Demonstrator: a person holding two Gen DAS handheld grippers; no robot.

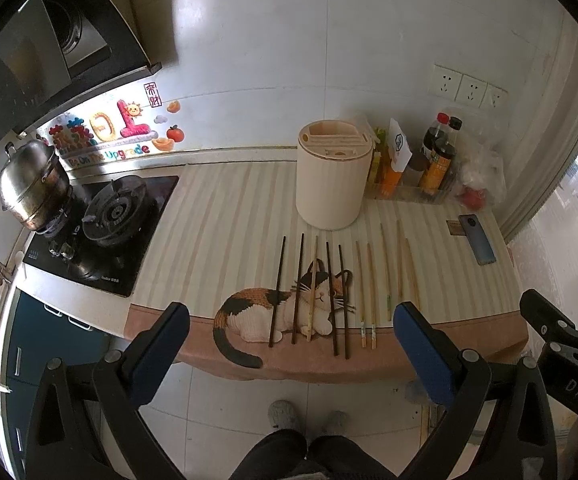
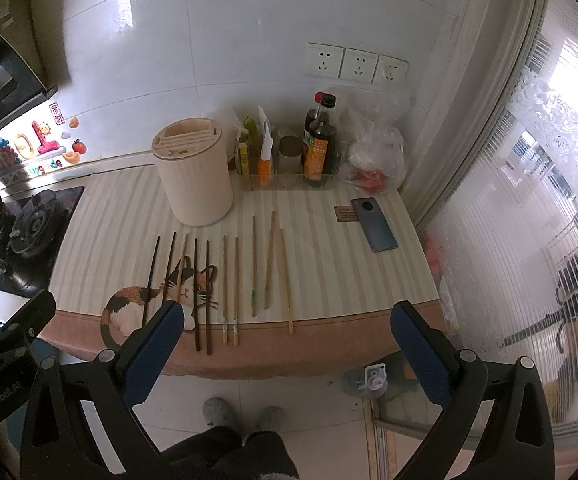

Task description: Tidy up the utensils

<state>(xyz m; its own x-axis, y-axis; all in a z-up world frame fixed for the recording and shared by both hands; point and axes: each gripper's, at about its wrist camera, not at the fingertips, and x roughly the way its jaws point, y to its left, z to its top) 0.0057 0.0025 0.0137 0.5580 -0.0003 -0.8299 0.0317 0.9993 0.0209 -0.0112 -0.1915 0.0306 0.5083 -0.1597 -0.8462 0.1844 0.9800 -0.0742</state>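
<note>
Both the left gripper [image 1: 289,336] and the right gripper [image 2: 287,332] were held spread wide and empty, back from the counter edge. 10 chopsticks [image 2: 225,284] were laid in a row on the striped mat [image 2: 329,264], just in front of the cream holder [image 2: 193,172]. Nothing had been gathered yet. A thin stick could be rolled off the mat's front edge if nudged sideways, or 2 neighbours could be pinched together.

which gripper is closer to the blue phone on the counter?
Right. The right gripper hangs off the counter's front edge with the phone ahead and slightly right. The left gripper sits further left, facing the dark chopsticks.
</note>
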